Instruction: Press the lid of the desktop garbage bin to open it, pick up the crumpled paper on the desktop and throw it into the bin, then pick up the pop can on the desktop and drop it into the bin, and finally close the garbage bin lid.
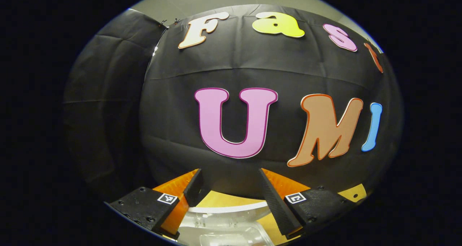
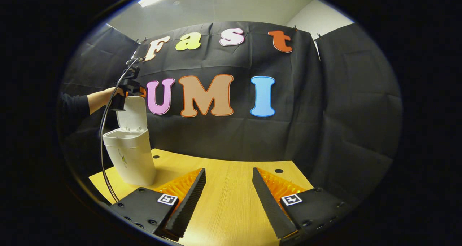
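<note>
On the pale wooden desktop [image 2: 231, 202] stands the white plastic garbage bin [image 2: 130, 159], its hinged lid [image 2: 132, 112] upright and open, the left gripper [image 2: 126, 89] at the lid's top edge and apparently just touching it. A careless push down could tip the light bin. Both pairs of jaws gape empty, the right gripper [image 2: 229, 192] hovering well apart from the bin.

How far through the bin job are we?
Late, by the look of it. The bin stands on the table with its lid up, and the left tool is at the top edge of that lid. The right tool hangs open over bare table, holding nothing. Paper and can are presumably inside, though the bin's contents can't be confirmed. Left: closing the lid.
</note>
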`<state>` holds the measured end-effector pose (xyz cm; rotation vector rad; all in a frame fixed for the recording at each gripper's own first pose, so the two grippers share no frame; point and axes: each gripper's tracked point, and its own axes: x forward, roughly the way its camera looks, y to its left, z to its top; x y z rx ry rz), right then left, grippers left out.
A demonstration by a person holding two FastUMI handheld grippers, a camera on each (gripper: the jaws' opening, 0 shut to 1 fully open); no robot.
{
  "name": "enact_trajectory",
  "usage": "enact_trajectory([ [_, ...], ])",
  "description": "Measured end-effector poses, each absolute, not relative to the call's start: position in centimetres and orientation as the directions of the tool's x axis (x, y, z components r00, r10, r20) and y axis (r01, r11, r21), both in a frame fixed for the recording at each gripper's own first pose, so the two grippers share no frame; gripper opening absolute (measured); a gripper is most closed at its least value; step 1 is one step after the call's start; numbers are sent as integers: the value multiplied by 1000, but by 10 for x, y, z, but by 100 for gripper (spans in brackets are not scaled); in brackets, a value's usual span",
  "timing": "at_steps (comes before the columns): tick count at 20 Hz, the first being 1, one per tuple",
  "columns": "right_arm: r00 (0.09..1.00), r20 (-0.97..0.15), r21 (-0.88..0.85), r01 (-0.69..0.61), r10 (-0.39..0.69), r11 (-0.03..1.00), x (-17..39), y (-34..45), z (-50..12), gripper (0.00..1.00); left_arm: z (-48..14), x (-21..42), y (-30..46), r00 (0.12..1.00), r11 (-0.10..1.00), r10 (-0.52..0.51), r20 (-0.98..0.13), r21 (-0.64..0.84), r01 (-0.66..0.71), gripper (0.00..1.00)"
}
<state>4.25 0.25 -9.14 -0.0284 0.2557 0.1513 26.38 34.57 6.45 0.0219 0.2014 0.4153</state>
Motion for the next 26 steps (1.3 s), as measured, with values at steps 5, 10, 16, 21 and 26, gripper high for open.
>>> enact_trajectory([
  [5, 952, -240, -1, -194, 188, 981, 45, 9, -88, 89, 53, 223, 322, 903, 918, 395, -171, 36, -395, 92],
  [10, 942, -250, 7, -227, 221, 974, 45, 13, -91, 88, 18, 177, 297, 903, 918, 396, -168, 38, -395, 90],
  [16, 931, -266, 4, -256, 248, 967, 39, 15, -94, 92, -34, 140, 277, 903, 922, 387, -185, 71, -381, 93],
  [21, 919, -286, -9, -287, 273, 958, 34, 21, -99, 92, -74, 123, 268, 898, 929, 369, -240, 84, -359, 94],
  [26, 914, -296, -12, -293, 276, 956, 33, 23, -103, 89, -87, 119, 267, 884, 922, 385, -263, 133, -363, 95],
])
